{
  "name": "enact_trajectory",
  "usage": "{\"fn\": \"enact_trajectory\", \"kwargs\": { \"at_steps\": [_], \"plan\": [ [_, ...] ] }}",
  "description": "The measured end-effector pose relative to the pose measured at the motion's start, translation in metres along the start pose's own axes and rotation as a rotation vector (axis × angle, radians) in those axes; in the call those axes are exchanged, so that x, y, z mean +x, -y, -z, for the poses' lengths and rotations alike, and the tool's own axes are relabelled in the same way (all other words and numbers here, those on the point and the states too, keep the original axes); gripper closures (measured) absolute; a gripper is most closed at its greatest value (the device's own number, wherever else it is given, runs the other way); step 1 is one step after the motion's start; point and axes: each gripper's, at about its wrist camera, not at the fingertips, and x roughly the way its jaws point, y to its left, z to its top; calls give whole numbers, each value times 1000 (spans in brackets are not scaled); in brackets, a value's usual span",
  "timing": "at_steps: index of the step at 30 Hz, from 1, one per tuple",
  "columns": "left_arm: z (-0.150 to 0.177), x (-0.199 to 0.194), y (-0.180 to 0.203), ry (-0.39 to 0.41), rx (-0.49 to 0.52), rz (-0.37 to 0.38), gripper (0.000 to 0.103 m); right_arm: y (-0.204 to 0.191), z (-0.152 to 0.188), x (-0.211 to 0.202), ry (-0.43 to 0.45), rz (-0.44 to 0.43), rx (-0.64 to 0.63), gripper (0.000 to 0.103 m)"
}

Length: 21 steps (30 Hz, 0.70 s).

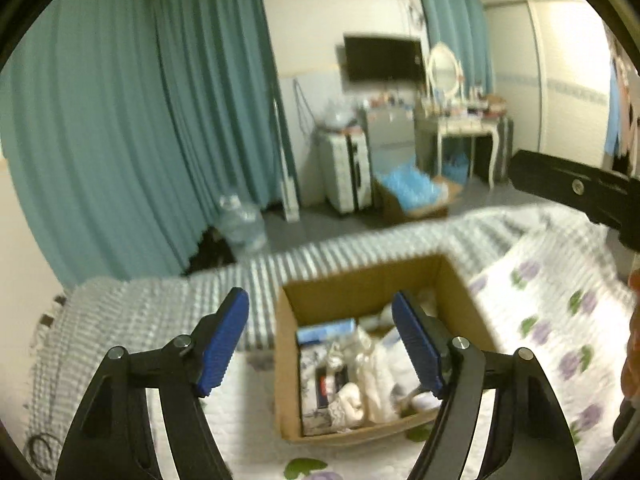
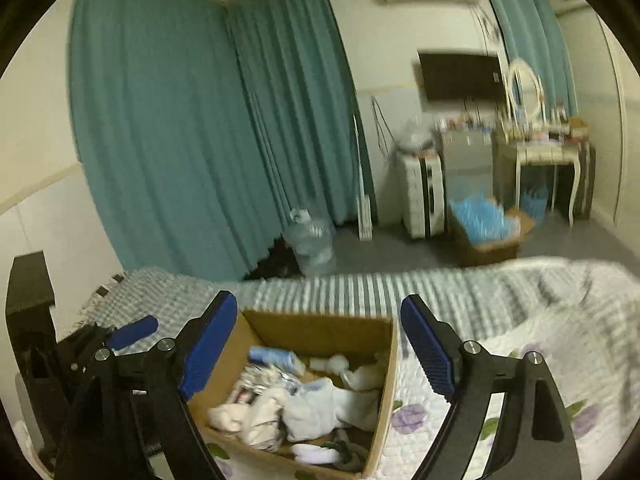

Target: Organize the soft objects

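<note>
Left gripper [image 1: 320,344] and right gripper [image 2: 318,350], both tilted slightly downward above the bed [image 2: 500,292], jaws spread wide and empty. The cardboard box [image 1: 360,280] of soft items [image 2: 320,404] sits on the quilt beneath them.

No text, label or number is legible; both views are blurred.

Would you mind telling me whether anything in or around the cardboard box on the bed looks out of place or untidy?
Nothing is spilled or damaged. The cardboard box sits upright on the bed, but the soft items inside lie in a loose, unfolded heap.
</note>
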Motion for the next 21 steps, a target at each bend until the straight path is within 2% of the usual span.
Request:
{"fn": "enact_trajectory", "kwargs": {
  "at_steps": [1, 6, 9, 11, 16, 18, 21],
  "plan": [
    [-5, -12, -1, 17, -5, 1, 15, -6, -10, -21, 35, 5, -14, 16],
    [-32, -107, -19, 178, -52, 16, 11, -29, -42, -110, 152, 2, -52, 2],
    [-34, -151, -27, 248, -71, -9, 8, -41, -46, -154, 183, 9, -58, 1],
    [-30, -181, -30, 280, -75, -38, 7, -47, -41, -181, 219, 26, -75, 1],
    [-7, -236, -32, 367, -97, -90, 6, -64, -16, -227, 235, 103, -180, 0],
    [7, -247, -32, 390, -113, -107, 6, -67, 2, -239, 248, 112, -201, 0],
    [25, -244, -27, 385, -122, -95, 6, -63, 29, -249, 256, 95, -174, 0]
  ]
}}
